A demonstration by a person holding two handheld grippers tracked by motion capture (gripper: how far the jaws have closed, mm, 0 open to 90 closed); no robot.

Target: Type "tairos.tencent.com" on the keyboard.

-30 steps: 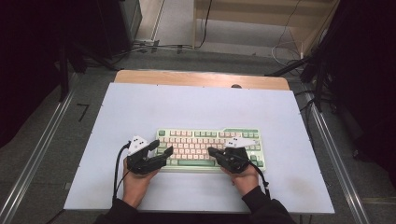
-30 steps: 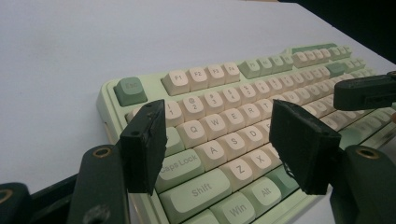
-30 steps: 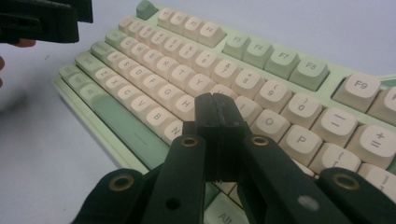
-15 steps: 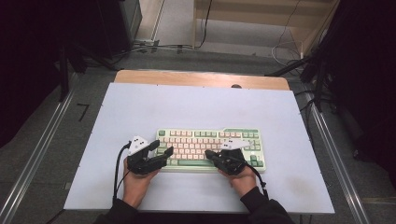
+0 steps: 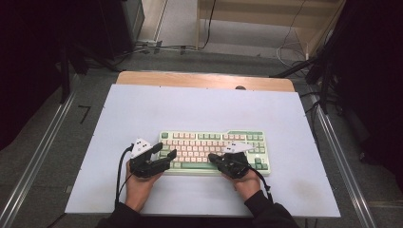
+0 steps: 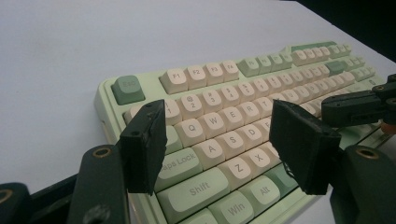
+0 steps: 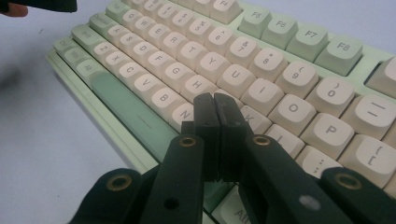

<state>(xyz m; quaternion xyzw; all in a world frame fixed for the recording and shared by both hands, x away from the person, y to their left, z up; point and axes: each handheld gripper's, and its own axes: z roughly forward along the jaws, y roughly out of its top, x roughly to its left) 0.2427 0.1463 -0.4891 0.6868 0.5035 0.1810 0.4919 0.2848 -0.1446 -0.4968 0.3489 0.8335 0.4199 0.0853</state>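
Observation:
A pale green keyboard (image 5: 214,151) with cream and green keycaps lies near the front of the white tabletop (image 5: 199,109). My left gripper (image 5: 165,151) hovers over the keyboard's left end with its jaws open and nothing between them. In the left gripper view, the left gripper (image 6: 219,126) frames the keys around A, S and D. My right gripper (image 5: 216,157) is shut, its tips low over the middle keys. In the right gripper view, the right gripper (image 7: 215,100) points at the keys near N, M and J of the keyboard (image 7: 261,60). I cannot tell whether it touches a key.
A wooden strip (image 5: 204,80) runs along the table's far edge. Metal rails (image 5: 38,156) flank the table on both sides. Cables (image 5: 157,47) lie on the floor behind. Bare tabletop surrounds the keyboard on all sides.

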